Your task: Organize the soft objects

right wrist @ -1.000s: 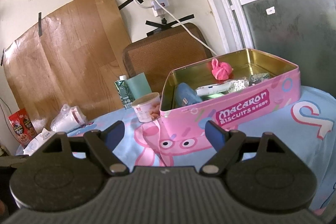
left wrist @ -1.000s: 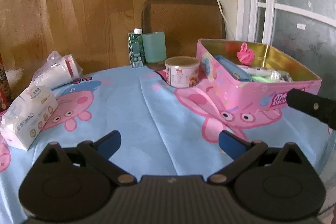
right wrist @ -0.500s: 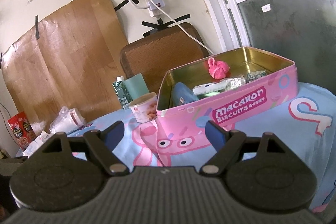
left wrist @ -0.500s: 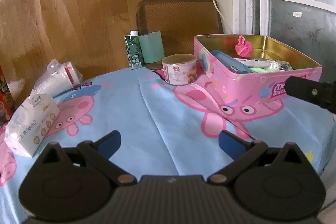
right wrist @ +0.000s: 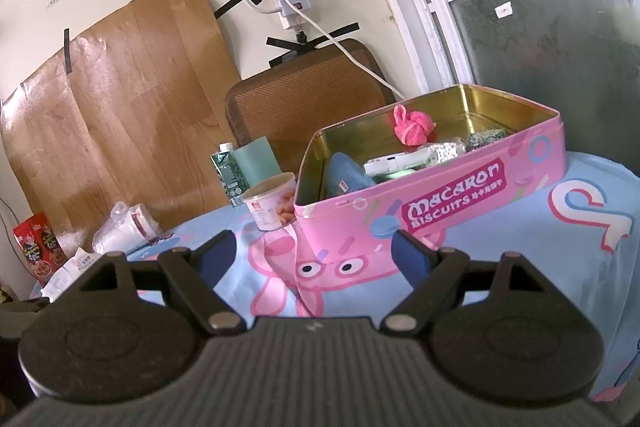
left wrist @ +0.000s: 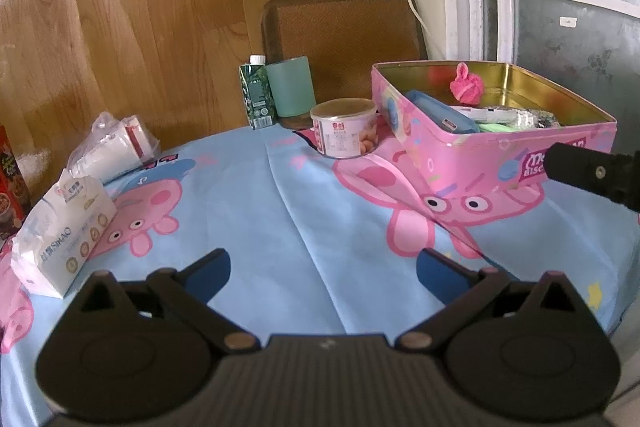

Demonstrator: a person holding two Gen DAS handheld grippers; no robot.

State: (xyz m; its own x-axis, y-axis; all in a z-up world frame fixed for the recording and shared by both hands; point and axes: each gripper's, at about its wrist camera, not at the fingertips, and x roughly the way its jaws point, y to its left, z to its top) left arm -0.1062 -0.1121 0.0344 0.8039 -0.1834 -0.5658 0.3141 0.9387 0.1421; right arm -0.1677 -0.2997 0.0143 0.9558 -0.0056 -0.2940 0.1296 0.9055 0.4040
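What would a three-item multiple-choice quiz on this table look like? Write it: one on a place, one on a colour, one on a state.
1. Where is the fuzzy pink toy?
A. inside the pink tin
B. on the tissue pack
C. beside the carton

2. What colour is the cup beside the green carton?
A. red
B. pale green
C. yellow

3. How does the right gripper stand?
A. shut on the toy
B. shut on the tin's rim
C. open, holding nothing

Key: 1 A, the toy sits against the tin's gold inner wall. 2 B, the cup is pale green in both views. 3 C, its jaws stand wide apart with only tablecloth between them.
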